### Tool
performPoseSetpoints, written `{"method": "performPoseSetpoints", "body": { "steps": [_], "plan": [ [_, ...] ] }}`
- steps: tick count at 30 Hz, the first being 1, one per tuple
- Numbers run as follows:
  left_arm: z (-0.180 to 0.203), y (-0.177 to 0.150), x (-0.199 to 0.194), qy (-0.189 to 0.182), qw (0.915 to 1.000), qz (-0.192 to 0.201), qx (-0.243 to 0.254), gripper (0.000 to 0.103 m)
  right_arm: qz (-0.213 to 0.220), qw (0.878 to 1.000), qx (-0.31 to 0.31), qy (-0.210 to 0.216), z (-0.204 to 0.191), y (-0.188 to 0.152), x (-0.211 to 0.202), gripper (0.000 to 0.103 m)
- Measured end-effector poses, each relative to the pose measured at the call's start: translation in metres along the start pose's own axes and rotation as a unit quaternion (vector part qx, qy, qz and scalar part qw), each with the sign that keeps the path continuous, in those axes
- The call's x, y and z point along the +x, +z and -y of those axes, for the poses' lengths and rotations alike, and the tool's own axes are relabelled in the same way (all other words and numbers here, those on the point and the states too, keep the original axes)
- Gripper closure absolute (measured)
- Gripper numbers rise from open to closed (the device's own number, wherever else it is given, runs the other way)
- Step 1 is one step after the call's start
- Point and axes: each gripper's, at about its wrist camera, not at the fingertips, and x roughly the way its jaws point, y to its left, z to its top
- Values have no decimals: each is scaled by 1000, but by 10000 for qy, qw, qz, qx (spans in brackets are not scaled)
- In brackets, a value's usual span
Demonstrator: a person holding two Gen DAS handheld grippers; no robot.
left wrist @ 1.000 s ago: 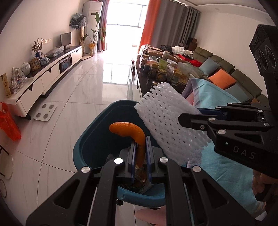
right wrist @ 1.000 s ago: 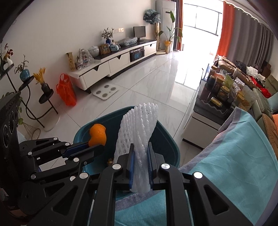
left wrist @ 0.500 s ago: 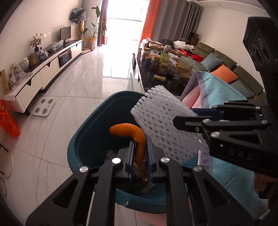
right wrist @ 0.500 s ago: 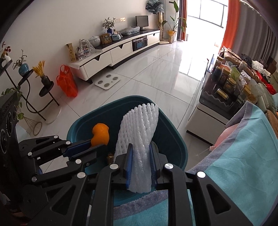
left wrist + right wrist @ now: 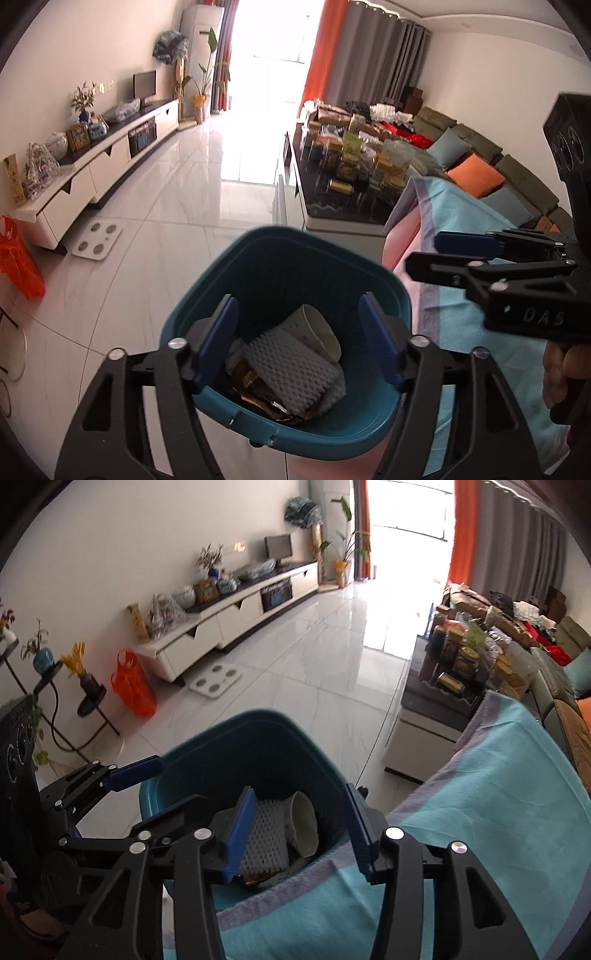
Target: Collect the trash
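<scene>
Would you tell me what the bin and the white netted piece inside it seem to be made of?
The bin looks like moulded teal plastic: smooth, faintly glossy walls. The white netted piece looks like soft foam mesh, matte with a diamond lattice.

The bin (image 5: 280, 258) stands on the floor (image 5: 177, 206), just left of the cloth (image 5: 476, 332). In it, the foam net (image 5: 291, 373) lies on wrappers (image 5: 258, 395), with the cup (image 5: 321, 332) behind it. Both tongs (image 5: 297, 339), (image 5: 299, 834) hover above the bin, jaws opening, nothing between them.
</scene>
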Motion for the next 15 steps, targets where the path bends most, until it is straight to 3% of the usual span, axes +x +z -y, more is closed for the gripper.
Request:
{"method": "performPoseSetpoints", "body": {
  "steps": [8, 10, 15],
  "plan": [
    [10, 6, -49, 287, 9975, 577, 274, 14, 691, 9969, 356, -140, 26, -18, -57, 35],
    [17, 10, -63, 247, 9965, 725, 329, 8, 837, 9953, 434, -223, 33, -24, -70, 28],
    [42, 14, -95, 67, 9935, 1022, 502, 6, 1160, 9896, 678, -509, 52, -43, -100, 19]
  ]
}}
